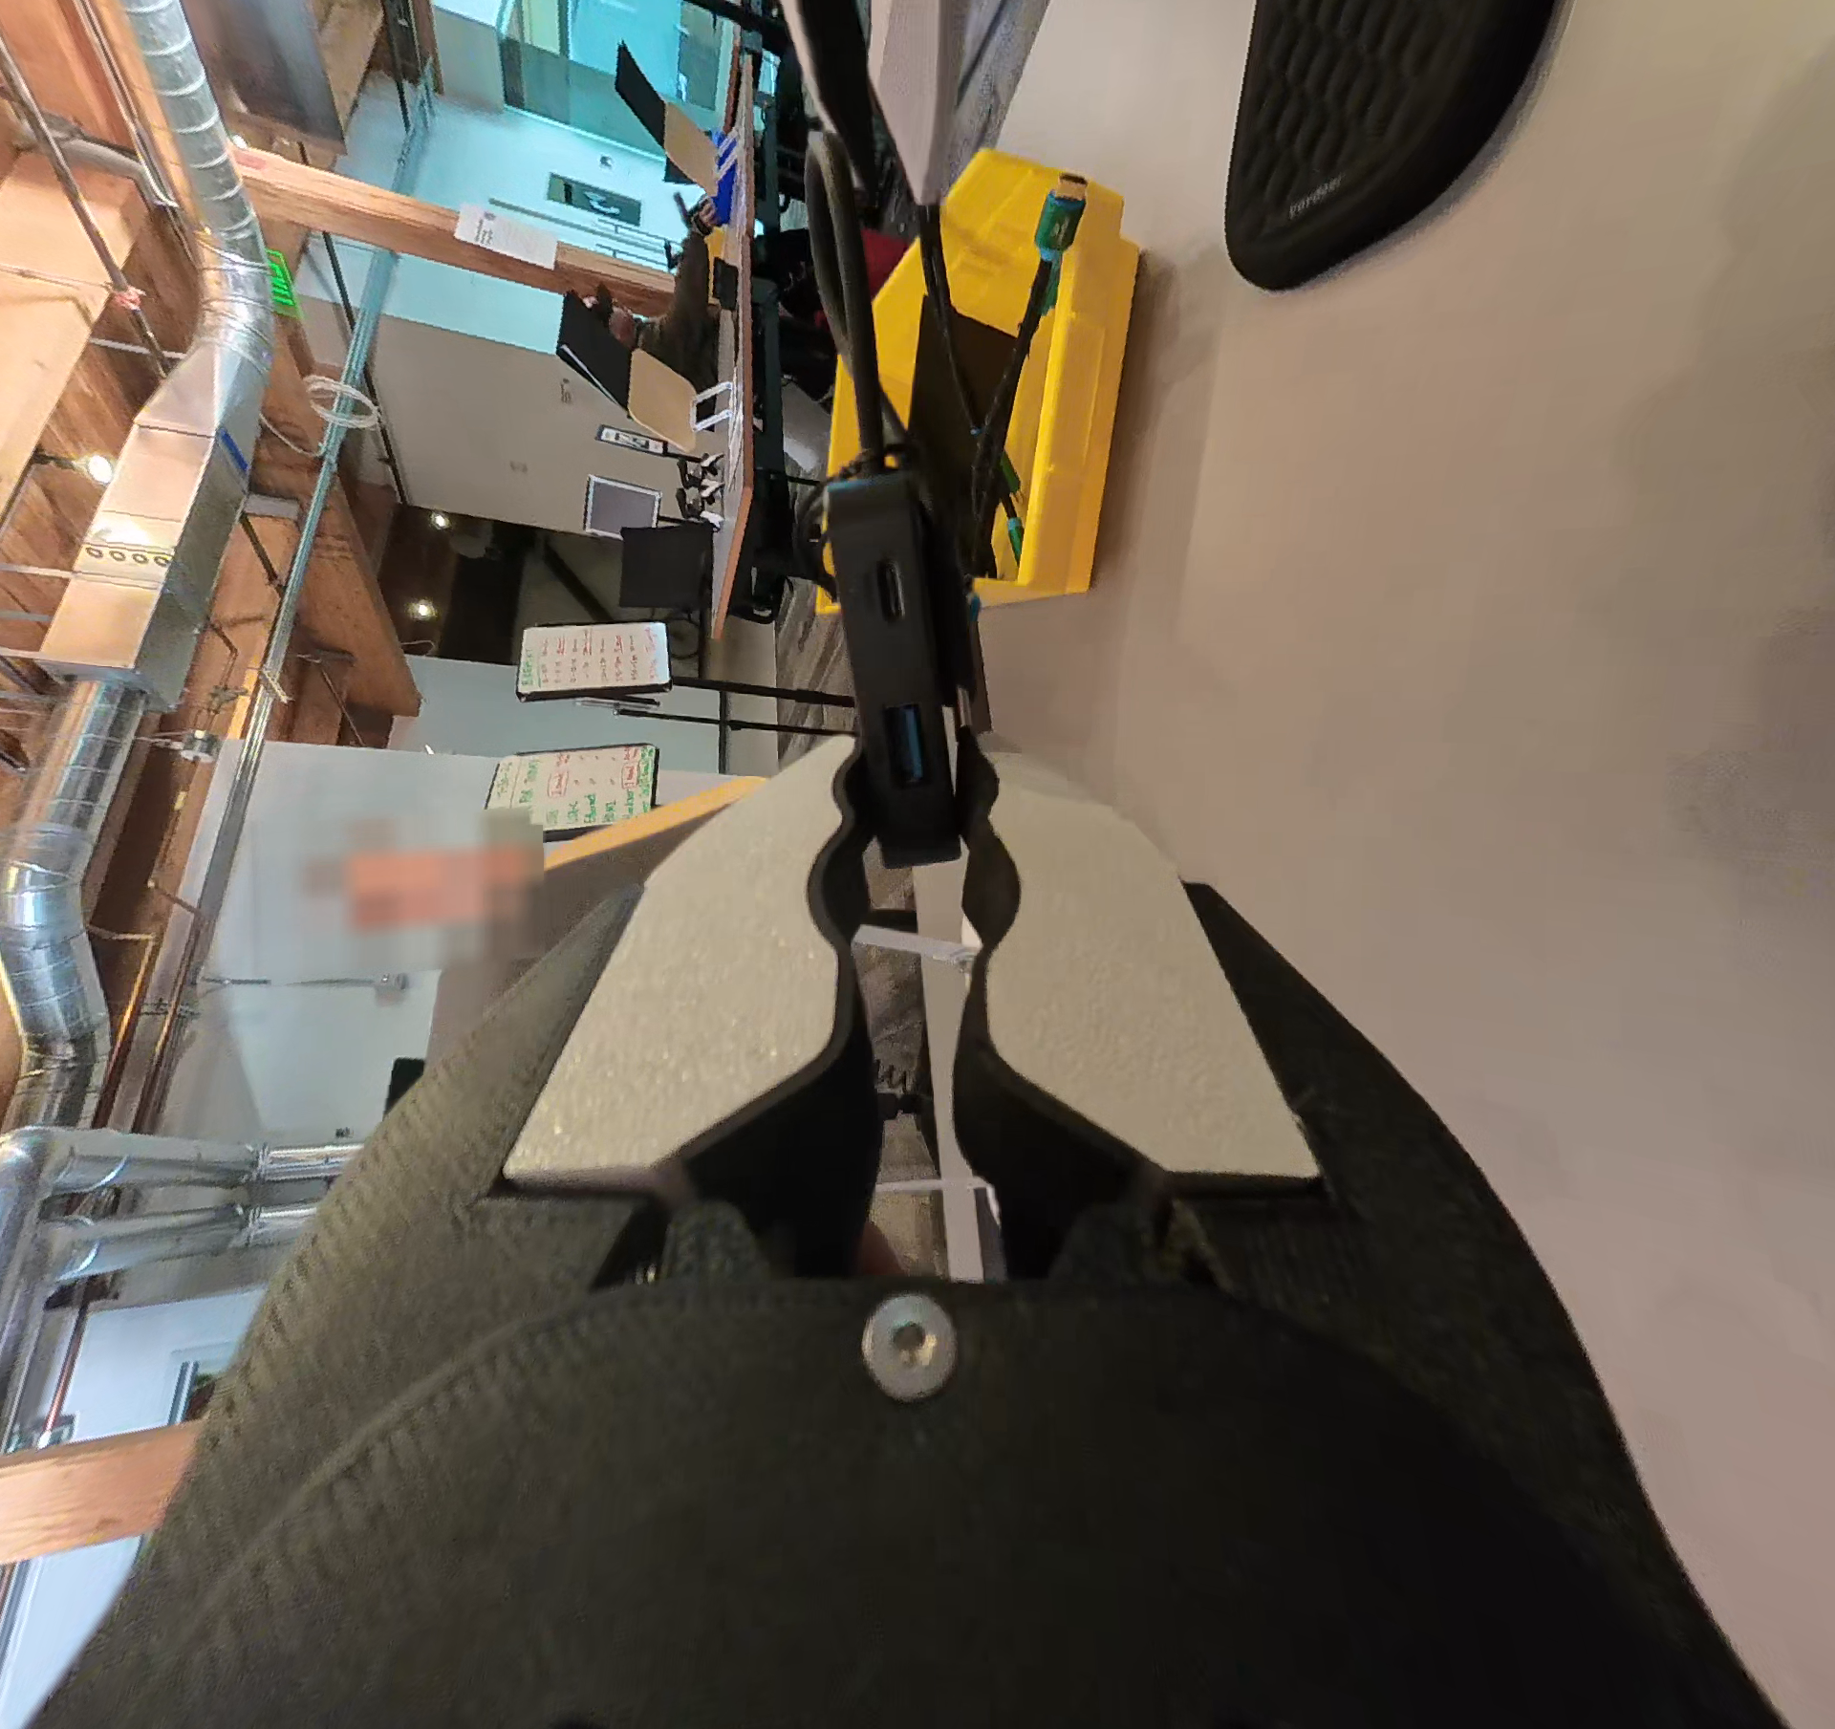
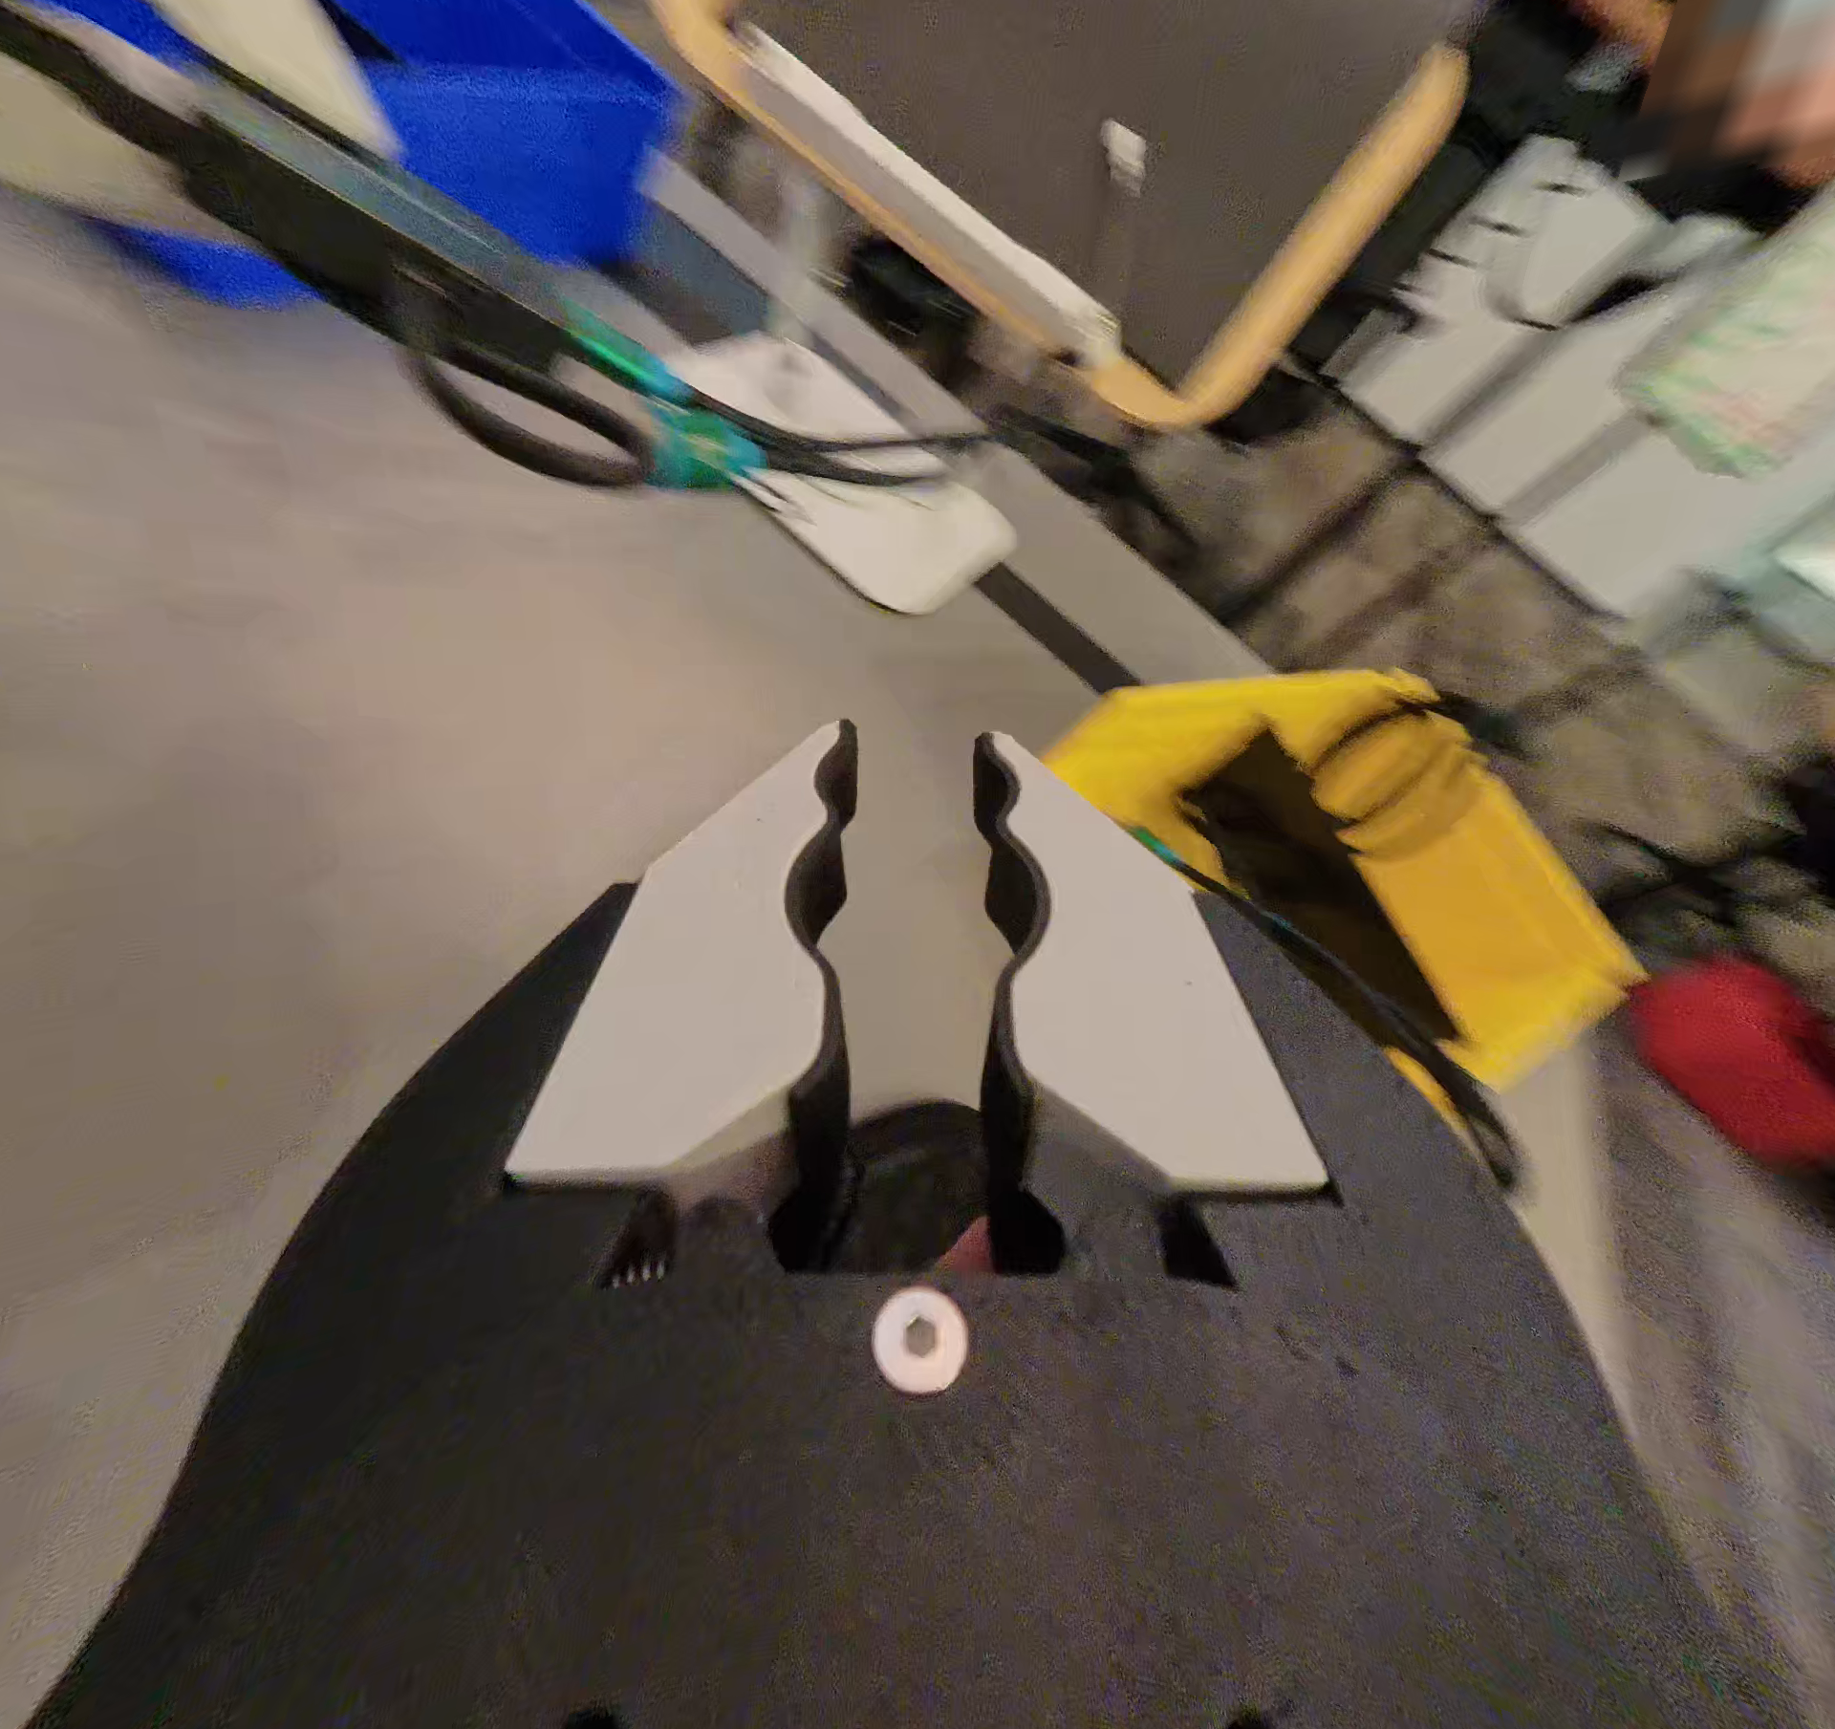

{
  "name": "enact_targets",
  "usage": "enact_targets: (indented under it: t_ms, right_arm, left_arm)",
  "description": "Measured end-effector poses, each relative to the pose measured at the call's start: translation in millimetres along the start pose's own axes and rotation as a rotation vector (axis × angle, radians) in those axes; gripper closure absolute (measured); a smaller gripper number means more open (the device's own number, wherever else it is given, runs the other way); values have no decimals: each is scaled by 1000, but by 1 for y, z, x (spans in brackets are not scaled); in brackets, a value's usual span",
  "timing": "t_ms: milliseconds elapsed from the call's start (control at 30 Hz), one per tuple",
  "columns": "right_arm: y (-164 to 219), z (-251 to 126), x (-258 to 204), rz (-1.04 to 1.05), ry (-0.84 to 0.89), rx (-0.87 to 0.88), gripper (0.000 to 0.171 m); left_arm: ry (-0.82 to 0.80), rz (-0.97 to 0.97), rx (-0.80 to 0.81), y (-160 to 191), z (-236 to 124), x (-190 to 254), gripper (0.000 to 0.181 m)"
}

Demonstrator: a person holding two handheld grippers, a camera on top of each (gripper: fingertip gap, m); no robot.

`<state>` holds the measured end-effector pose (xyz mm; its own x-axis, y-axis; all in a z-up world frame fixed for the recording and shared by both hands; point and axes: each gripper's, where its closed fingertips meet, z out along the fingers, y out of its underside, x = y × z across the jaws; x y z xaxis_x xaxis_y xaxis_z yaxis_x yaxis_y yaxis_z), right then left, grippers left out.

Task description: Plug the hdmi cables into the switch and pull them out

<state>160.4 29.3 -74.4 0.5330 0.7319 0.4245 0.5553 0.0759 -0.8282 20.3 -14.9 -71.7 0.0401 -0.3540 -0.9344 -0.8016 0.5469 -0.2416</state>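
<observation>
My left gripper (image 1: pixel 909 773) is shut on the near end of a black switch (image 1: pixel 889 609), held above the table. Two ports show on its side, one of them blue. A thick black lead (image 1: pixel 844 291) loops off its far end. A black cable with a teal plug (image 1: pixel 1058 222) sticks out of the yellow bin (image 1: pixel 1077 410) behind it. My right gripper (image 2: pixel 914 738) is open and empty over the table, next to the yellow bin (image 2: pixel 1470 897). The right wrist view is blurred; it shows the switch (image 2: pixel 377 241) at upper left and a teal plug (image 2: pixel 700 455) beside it.
A black patterned mat (image 1: pixel 1390 73) lies on the grey table (image 1: pixel 1440 688). A blue bin (image 2: pixel 477 73) stands at the table's far side. A red object (image 2: pixel 1748 1056) sits beyond the yellow bin. Chairs and other desks stand past the table edge. One gripper's finger ends stand about 15 cm off the other's.
</observation>
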Motion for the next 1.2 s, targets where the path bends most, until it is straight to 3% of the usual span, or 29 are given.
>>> enact_targets:
  t_ms: [67,167,633,733,933,1200]
  right_arm:
    - [17,5,23,-55,188,-88,150]
    - [28,14,29,-48,264,-135,149]
    - [31,17,17,12,212,-121,150]
    - [20,16,-3,194,8,3,150]
    - [-22,-7,-67,620,-666,310,141]
    - [-99,-65,-90,797,-1085,777,130]
  left_arm:
    - [-1,-14,-17,8,0,4,166]
    - [1,-27,-27,12,-3,10,166]
    - [-34,-16,-4,-3,-24,1,166]
    - [-51,-28,79,-20,-34,-8,166]
    - [-84,-48,301,-75,-63,-28,166]
    - [-127,-91,501,-121,-90,-39,166]
